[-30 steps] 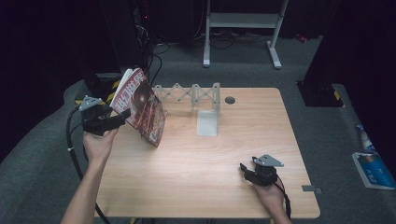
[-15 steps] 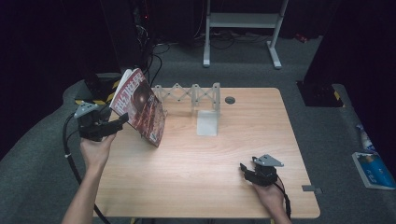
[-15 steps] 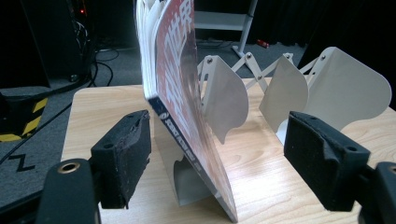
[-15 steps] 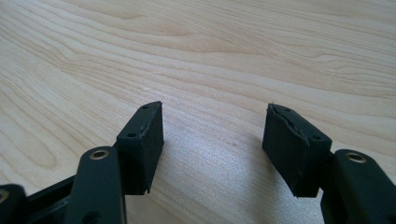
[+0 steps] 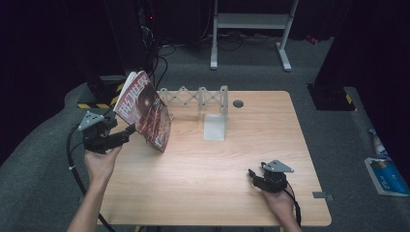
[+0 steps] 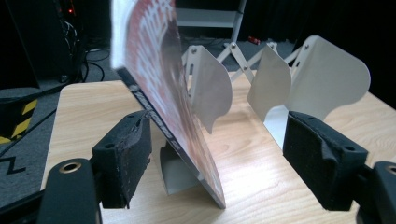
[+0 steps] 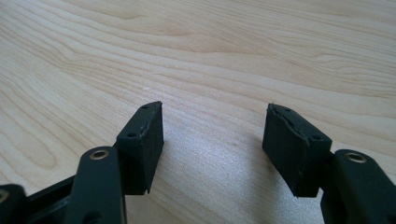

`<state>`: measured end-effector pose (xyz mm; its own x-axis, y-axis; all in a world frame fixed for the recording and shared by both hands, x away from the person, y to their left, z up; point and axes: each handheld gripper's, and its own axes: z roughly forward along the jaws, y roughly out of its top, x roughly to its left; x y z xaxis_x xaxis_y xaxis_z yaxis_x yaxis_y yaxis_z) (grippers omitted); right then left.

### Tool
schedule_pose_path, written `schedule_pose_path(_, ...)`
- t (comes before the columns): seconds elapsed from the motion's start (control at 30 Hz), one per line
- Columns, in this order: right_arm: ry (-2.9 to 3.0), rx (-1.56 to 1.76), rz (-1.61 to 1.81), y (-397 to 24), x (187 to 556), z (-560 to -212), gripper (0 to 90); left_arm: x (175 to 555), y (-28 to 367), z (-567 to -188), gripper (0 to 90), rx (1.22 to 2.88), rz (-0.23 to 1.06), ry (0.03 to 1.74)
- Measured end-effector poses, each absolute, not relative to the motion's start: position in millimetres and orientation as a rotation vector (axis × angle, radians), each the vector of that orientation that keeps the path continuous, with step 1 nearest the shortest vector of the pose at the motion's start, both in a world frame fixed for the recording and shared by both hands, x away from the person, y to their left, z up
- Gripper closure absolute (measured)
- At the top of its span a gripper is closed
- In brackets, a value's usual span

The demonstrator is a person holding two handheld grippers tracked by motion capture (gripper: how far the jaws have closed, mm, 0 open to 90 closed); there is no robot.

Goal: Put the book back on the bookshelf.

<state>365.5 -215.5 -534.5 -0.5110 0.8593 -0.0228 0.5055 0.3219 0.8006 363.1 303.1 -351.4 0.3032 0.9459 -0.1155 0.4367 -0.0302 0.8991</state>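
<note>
A red-covered magazine [image 5: 145,111] stands tilted at the left end of a white accordion rack [image 5: 203,96] on the wooden table [image 5: 241,145]. My left gripper [image 5: 123,135] hovers off the table's left edge, open, right by the magazine's lower edge. In the left gripper view the magazine [image 6: 159,79] leans between the wide-apart jaws of the left gripper [image 6: 217,154], close to the left pad [image 6: 126,154], with the rack's white plates [image 6: 322,74] behind. My right gripper [image 5: 255,178] rests open near the front right. In its own view the right gripper [image 7: 212,140] holds nothing above bare wood.
A round cable hole [image 5: 238,103] sits in the table behind the rack. On the floor are a white metal stand [image 5: 251,24], cables [image 5: 159,53], a black-and-yellow striped base [image 5: 96,96] at left and a blue-and-white packet [image 5: 387,174] at right.
My left gripper has drawn back a little toward the person and lower. The magazine stays leaning in the rack. The right gripper has not moved.
</note>
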Motion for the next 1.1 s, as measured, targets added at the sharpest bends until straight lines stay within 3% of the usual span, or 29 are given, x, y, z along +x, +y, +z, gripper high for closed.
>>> schedule_pose_path(1.1, 2.145, 1.204, 1.057, -216, 365, -535, 38.3, 356, 266, -362, 25.8, 1.673, 0.573, 1.179)
